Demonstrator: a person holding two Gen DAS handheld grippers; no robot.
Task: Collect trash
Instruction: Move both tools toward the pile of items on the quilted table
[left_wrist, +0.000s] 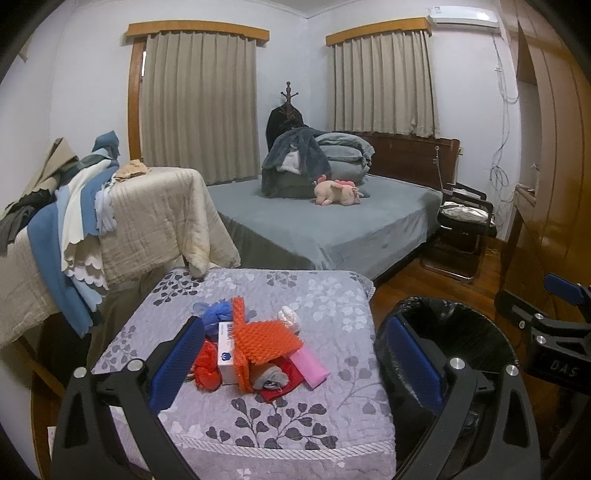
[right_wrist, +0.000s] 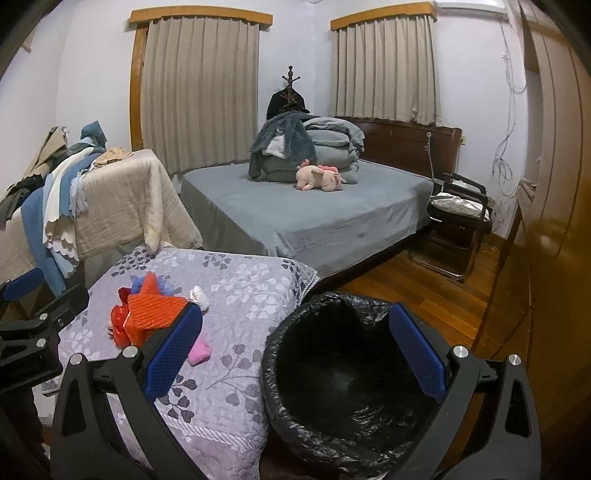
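A pile of trash lies on a lilac leaf-print quilted surface: orange foam netting, a white box, a pink block, a red bag, blue mesh, white crumpled paper. A bin lined with a black bag stands to its right. My left gripper is open and empty, hovering before the pile. My right gripper is open and empty above the bin's rim. The netting and the pink block also show in the right wrist view.
A grey bed with folded bedding and a pink plush toy stands behind. A cloth-draped rack is at left. A black chair and a wooden wardrobe stand at right on the wooden floor.
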